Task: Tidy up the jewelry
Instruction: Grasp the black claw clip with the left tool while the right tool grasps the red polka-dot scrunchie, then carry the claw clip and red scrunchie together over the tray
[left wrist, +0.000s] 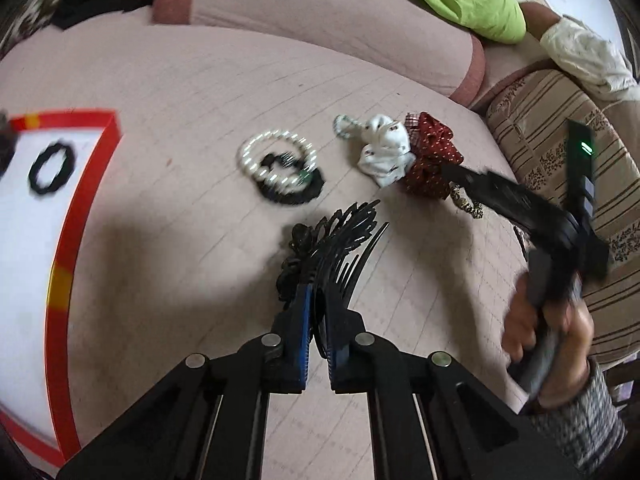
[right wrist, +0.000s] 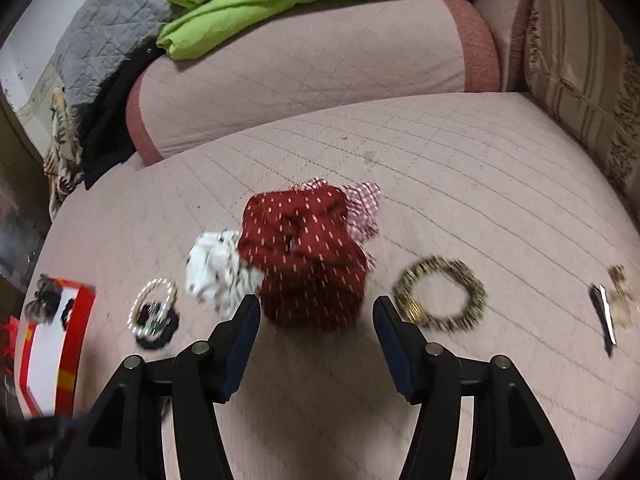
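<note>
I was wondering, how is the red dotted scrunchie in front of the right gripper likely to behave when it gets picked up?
The red dotted scrunchie is gathered, puffy fabric, so it will probably squash and droop rather than hold its shape. It looks light and unlikely to roll. It overlaps the white scrunchie and the checked one, so the open right gripper may drag a neighbour along.

Your left gripper is clamped on a black plastic hair comb with an ornate leaf-shaped top, its curved teeth fanning out to the right over the pink quilted cushion. Beyond it, a white pearl bracelet lies on a black scrunchie. Right of those, a white printed scrunchie touches a dark red dotted scrunchie, where your right gripper reaches in. At far left, a red-rimmed white box holds a black hair tie.
</note>
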Demonstrator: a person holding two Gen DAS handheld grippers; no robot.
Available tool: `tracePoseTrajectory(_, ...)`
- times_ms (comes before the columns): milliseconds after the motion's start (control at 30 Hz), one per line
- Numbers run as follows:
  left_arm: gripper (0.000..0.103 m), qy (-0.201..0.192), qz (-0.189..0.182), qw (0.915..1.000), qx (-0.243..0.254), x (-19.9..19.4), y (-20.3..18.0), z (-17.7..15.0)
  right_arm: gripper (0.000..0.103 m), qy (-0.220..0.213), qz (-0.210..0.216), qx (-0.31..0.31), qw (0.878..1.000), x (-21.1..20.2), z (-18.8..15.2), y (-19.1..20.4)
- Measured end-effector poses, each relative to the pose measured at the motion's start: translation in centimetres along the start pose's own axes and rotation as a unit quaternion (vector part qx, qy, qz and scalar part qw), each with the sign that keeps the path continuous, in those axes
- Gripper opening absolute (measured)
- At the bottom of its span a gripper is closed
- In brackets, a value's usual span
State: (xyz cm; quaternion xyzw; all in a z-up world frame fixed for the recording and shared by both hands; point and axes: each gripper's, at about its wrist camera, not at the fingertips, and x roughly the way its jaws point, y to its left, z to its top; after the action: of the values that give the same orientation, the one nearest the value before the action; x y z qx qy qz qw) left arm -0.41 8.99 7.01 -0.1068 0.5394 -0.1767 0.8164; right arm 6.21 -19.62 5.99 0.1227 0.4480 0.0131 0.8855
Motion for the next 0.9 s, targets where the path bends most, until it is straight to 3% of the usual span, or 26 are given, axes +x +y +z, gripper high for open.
tracePoseTrajectory(67,0.006,0.003,-0.010,0.9999,-0.007,0.0,0.6,-0.6,0.059,0.009,-0.005,0.006,1.000,1.3,0.4,0.2)
tracePoseTrajectory(100,0.006,0.004,-0.012,0.9999,-0.006,0.1,0.6,-0.7,0.025,0.015,-0.003,0.008,1.000,1.8,0.5,0.2)
tracePoseTrajectory(133,0.006,0.005,-0.012,0.9999,-0.005,0.2,0.6,-0.9,0.010,0.030,0.002,0.008,1.000,2.4,0.5,0.2)
tracePoseTrajectory(167,0.006,0.004,-0.012,0.9999,-0.006,0.1,0.7,-1.1,0.005,0.041,0.006,0.012,0.999,2.6,0.5,0.2)
tracePoseTrajectory(267,0.010,-0.009,-0.012,0.9998,-0.008,-0.5,0.4,-1.2,0.005,0.034,0.022,0.019,0.999,0.9,-0.3,-0.1)
tracePoseTrajectory(300,0.014,-0.013,-0.015,0.9998,-0.008,-0.7,0.4,-1.3,0.005,0.032,0.024,0.016,0.999,0.0,-0.7,-0.1)
tracePoseTrajectory(367,0.039,-0.023,-0.015,0.9995,-0.013,-1.3,0.4,-1.3,0.005,0.031,0.032,0.012,0.999,-1.5,-1.7,-0.2)
tracePoseTrajectory(400,0.043,-0.028,-0.013,0.9994,-0.017,-1.4,0.4,-1.4,0.005,0.032,0.039,0.012,0.999,-2.6,-2.4,-0.3)
tracePoseTrajectory(567,0.046,-0.039,-0.004,0.9988,-0.030,-2.2,1.0,-1.8,0.005,0.053,0.083,0.022,0.995,-6.2,-5.7,-0.9)
tracePoseTrajectory(700,0.049,-0.039,0.010,0.9988,-0.027,-1.7,1.2,-1.6,0.010,0.081,0.084,0.003,0.993,-6.9,-8.7,-0.7)
tracePoseTrajectory(733,0.049,-0.038,0.009,0.9989,-0.024,-1.6,1.2,-1.5,0.015,0.080,0.077,-0.002,0.994,-6.8,-8.9,-0.5)
tracePoseTrajectory(800,0.052,-0.034,0.011,0.9993,-0.013,-1.0,0.9,-1.3,0.051,0.071,0.066,-0.007,0.995,-7.0,-9.6,-0.7)
tracePoseTrajectory(867,0.056,-0.029,0.012,0.9995,-0.004,-0.2,0.5,-1.1,0.063,0.059,0.063,-0.002,0.996,-7.2,-9.8,-0.8)
tracePoseTrajectory(900,0.056,-0.023,0.014,0.9996,0.000,0.3,0.3,-0.9,0.063,0.056,0.063,-0.001,0.996,-7.2,-9.8,-0.8)
